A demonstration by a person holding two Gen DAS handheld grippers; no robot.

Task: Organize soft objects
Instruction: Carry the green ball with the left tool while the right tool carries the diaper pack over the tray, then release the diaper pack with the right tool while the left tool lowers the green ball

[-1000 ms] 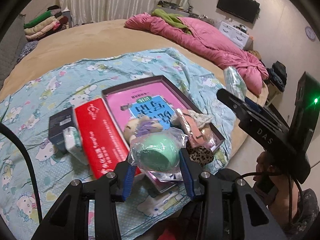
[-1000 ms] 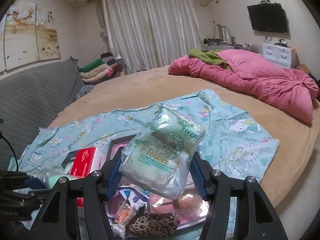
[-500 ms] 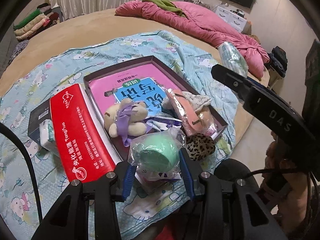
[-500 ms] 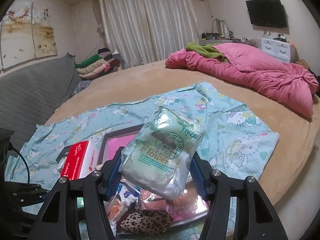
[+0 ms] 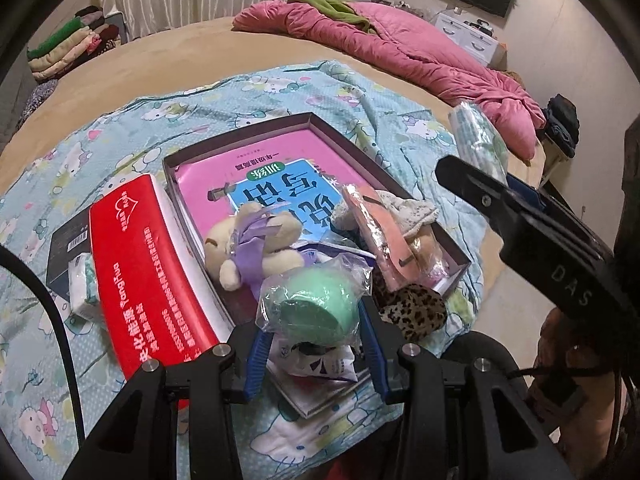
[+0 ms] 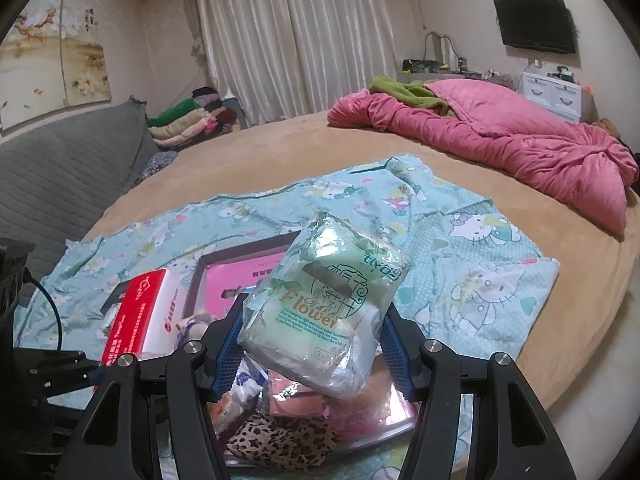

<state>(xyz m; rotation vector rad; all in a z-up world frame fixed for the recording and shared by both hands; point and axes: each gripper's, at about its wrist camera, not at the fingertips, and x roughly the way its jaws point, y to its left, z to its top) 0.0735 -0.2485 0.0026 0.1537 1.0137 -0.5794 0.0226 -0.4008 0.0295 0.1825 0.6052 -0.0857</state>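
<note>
My left gripper (image 5: 314, 338) is shut on a green sponge ball in a clear bag (image 5: 316, 306), held over the near end of the dark shallow box (image 5: 256, 132). The box holds a pink book (image 5: 244, 184), a plush bear (image 5: 252, 248), a pink packet (image 5: 380, 236) and a leopard-print piece (image 5: 412, 308). My right gripper (image 6: 310, 354) is shut on a pale green "Flower" tissue pack (image 6: 324, 308), held above the box's near right side (image 6: 248, 256). The right gripper also shows in the left wrist view (image 5: 520, 216).
A red tissue box (image 5: 140, 268), a black box (image 5: 64, 252) and a small white pack (image 5: 82, 288) lie left of the dark box on the Hello Kitty sheet (image 5: 280, 92). A pink quilt (image 6: 500, 140) lies at the far right of the round bed. The bed edge is near.
The left gripper has tilted down and moved nearer over the box with the green ball. The right gripper holds the tissue pack and has shifted a little closer to the box.
</note>
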